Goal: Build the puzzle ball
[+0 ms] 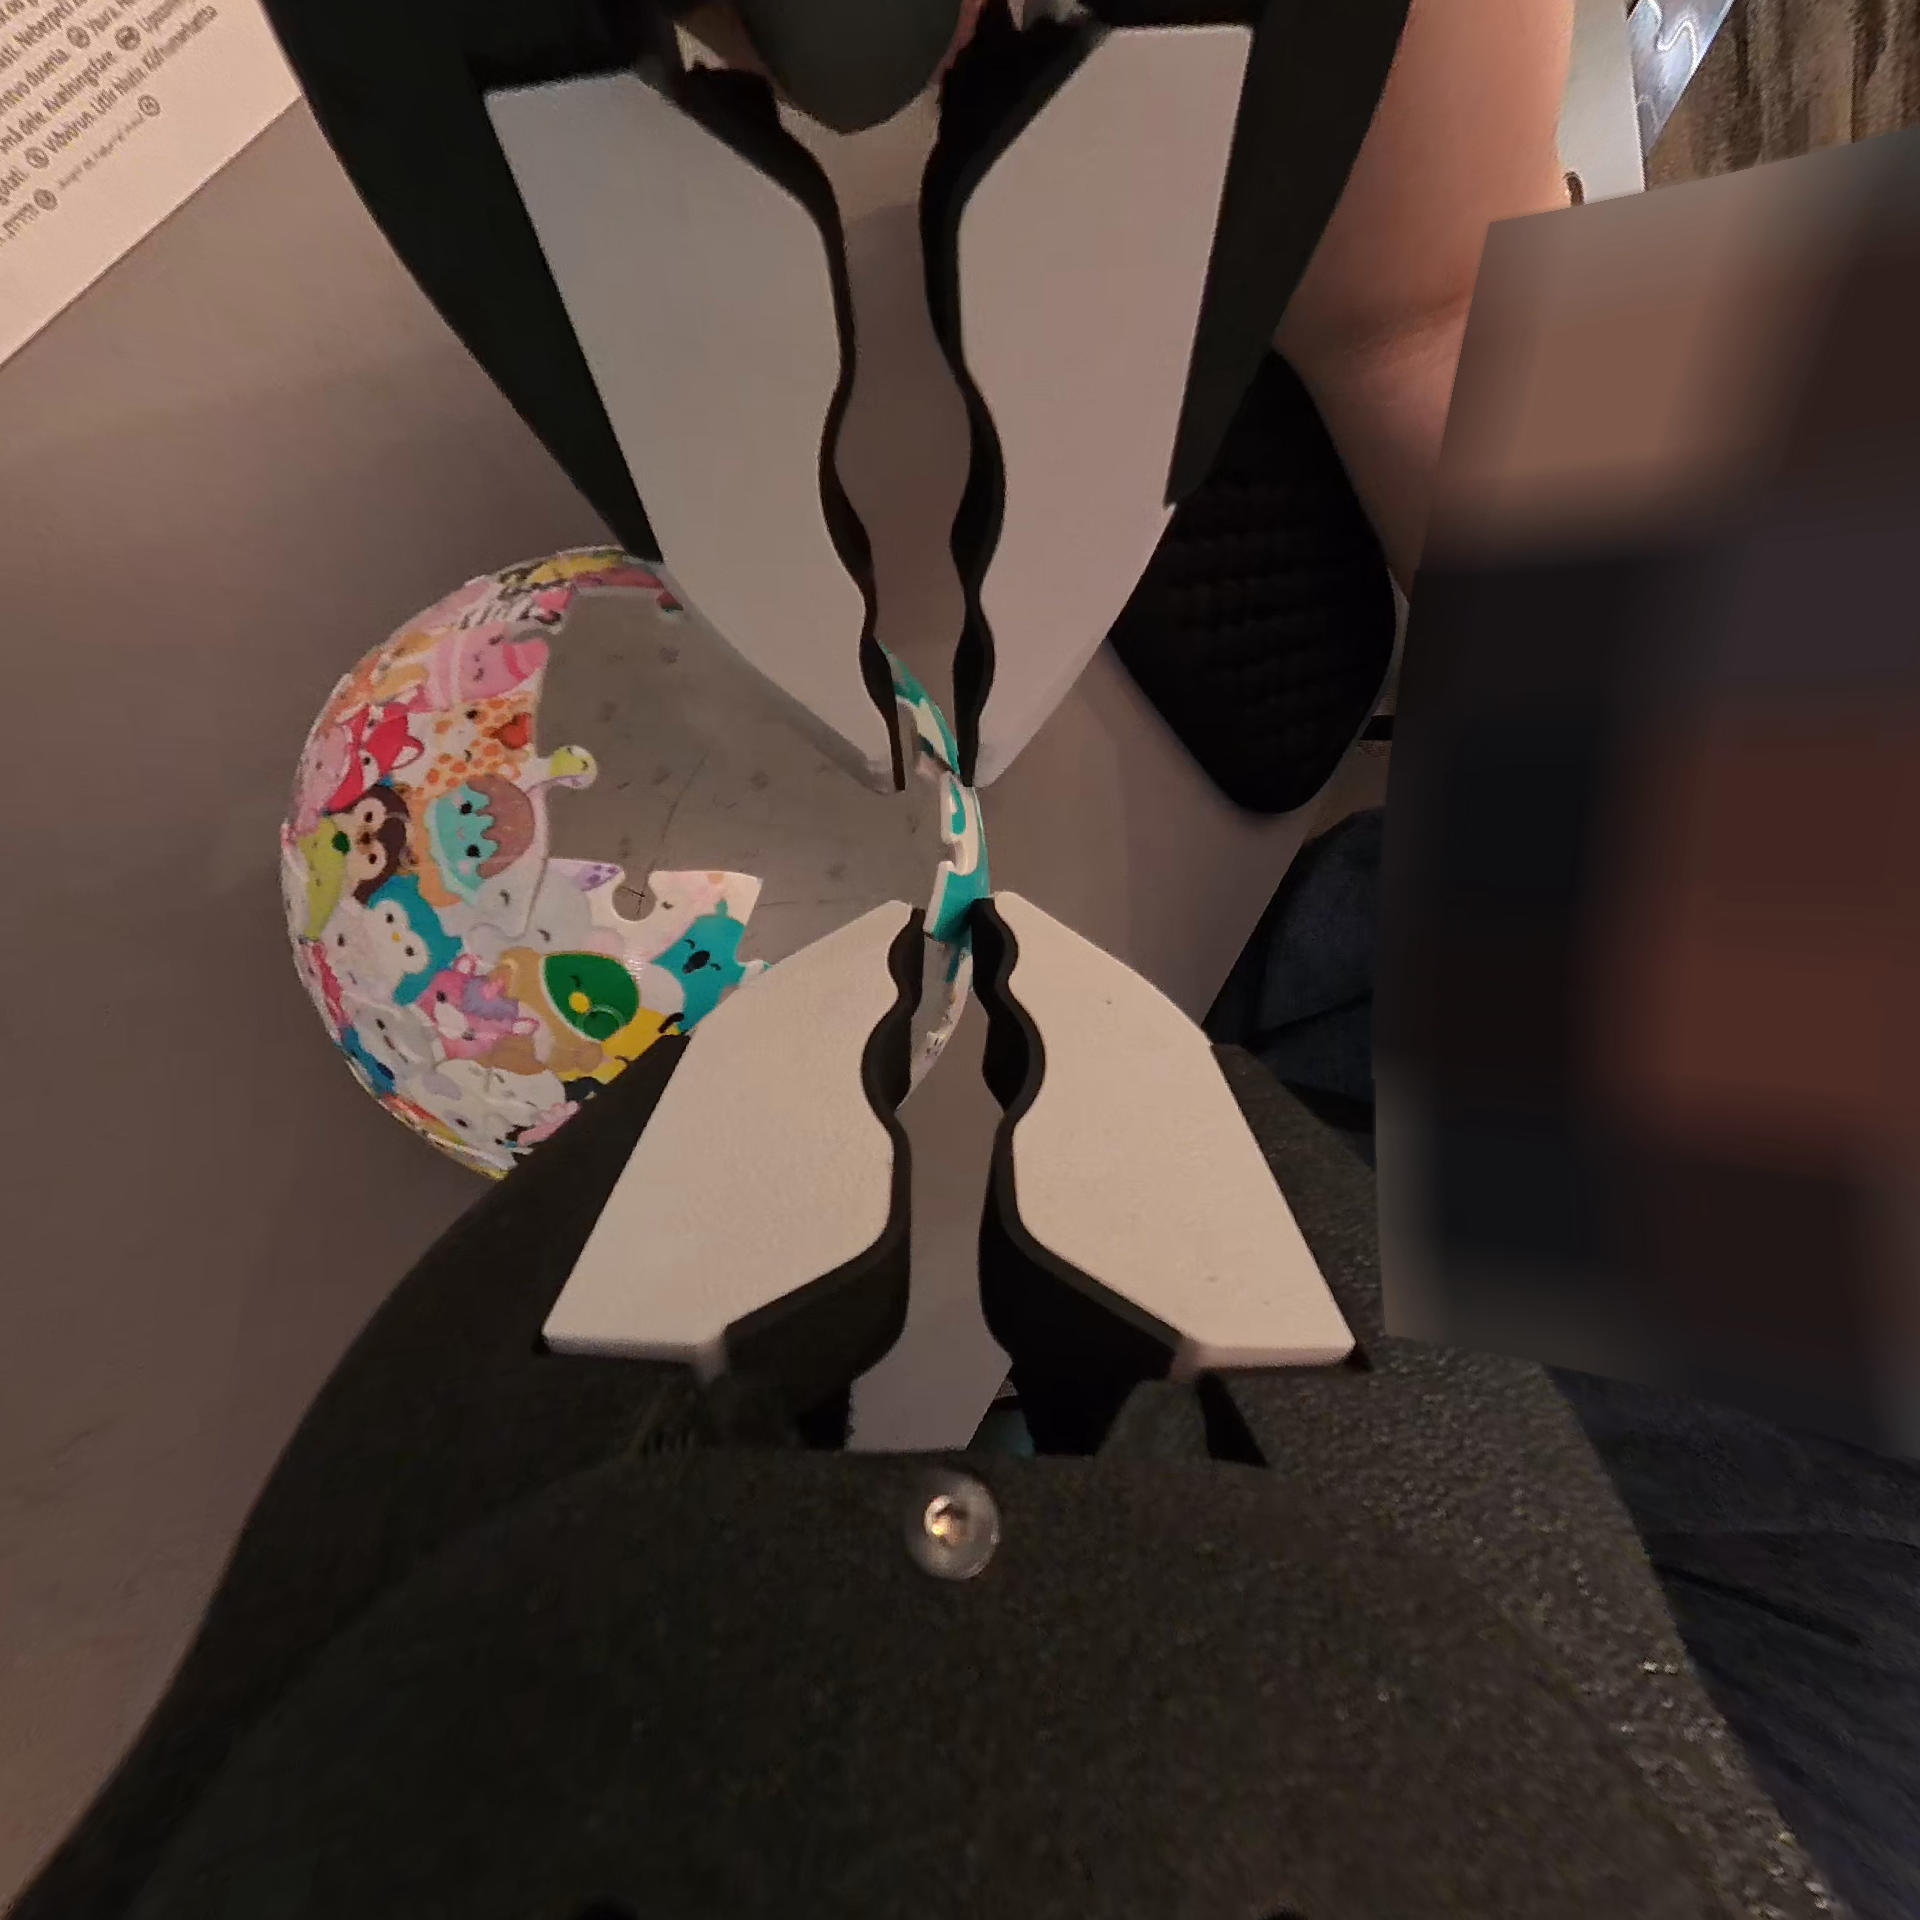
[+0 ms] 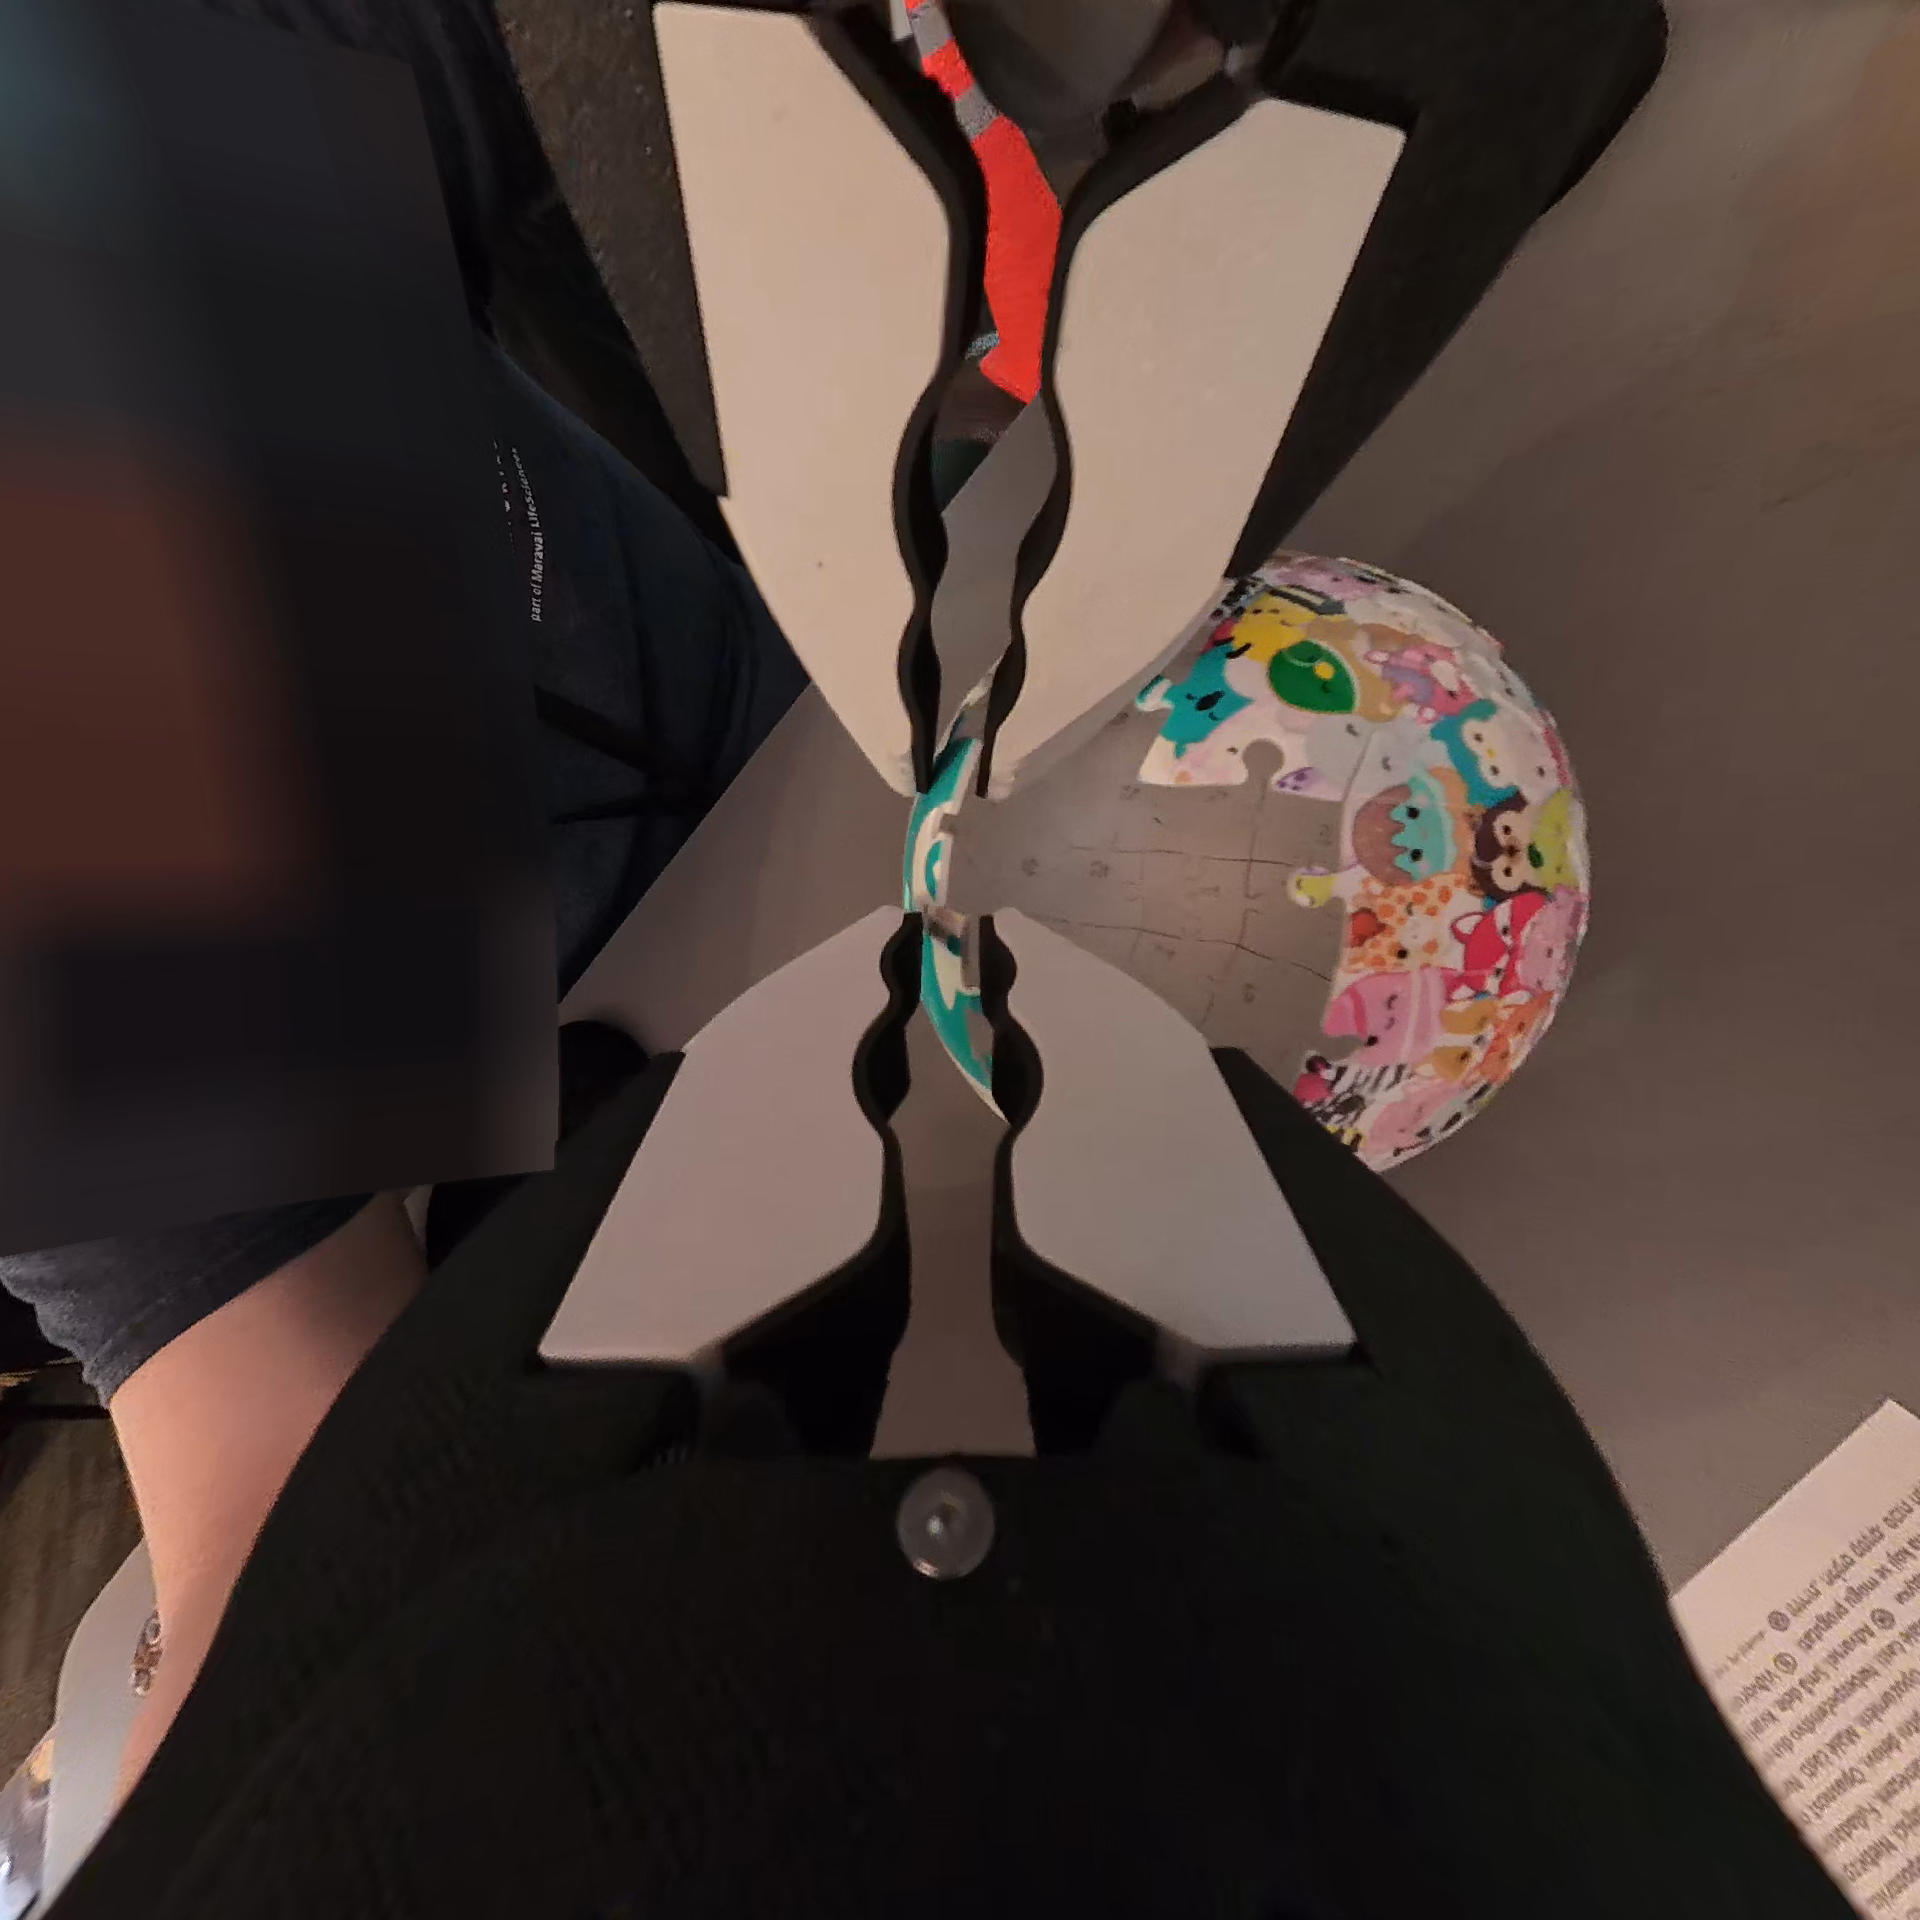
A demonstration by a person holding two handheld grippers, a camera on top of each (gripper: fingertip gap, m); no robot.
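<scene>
Currently: seating rim pieces | puzzle ball (image 1: pixel 436 873), unfinished and hollow, hangs over the grey worktop (image 1: pixel 156 623) | left gripper (image 1: pixel 943 920) and right gripper (image 2: pixel 951 930) each pinch the teal rim piece (image 1: pixel 961 831), jaws nearly closed | advice: squeeze tabs together evenly, avoid flexing the shell.

Indoor desk setting, likely an office or a room at home; I cannot tell which. I sit at a plain grey worktop (image 1: pixel 208 520) under warm, dim light. A printed leaflet (image 2: pixel 1829 1662) lies at its corner (dense small type). Black mesh chair back (image 1: pixel 1247 644) behind me. Patterned wooden surface (image 1: pixel 1787 73) beyond.
</scene>
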